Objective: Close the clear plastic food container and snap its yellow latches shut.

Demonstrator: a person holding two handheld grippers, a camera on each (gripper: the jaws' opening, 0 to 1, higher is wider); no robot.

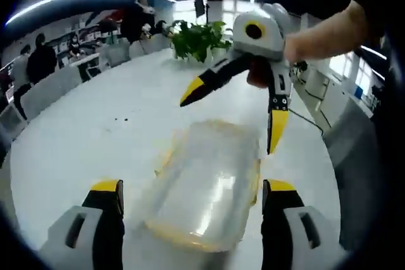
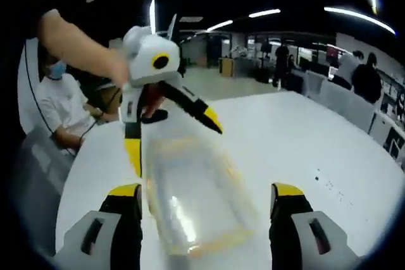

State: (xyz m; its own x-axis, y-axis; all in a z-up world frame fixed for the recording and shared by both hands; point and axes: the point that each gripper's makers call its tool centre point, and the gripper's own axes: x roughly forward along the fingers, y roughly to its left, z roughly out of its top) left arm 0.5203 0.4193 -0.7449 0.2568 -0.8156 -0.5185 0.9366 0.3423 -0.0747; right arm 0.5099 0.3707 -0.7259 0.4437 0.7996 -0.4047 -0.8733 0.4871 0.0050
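Observation:
A clear plastic food container with yellow edging lies on the white table, blurred by motion. I cannot tell whether its latches are snapped. In the left gripper view my left gripper is open, its jaws standing on either side of the container's near end. My right gripper hangs open just above the far end, held by a hand. In the right gripper view the container lies between the open right gripper's jaws, and the left gripper hovers open over the other end.
A potted plant stands at the table's far end. Chairs and seated people line the left side. A person in a white shirt sits beside the table. Small dark specks dot the tabletop.

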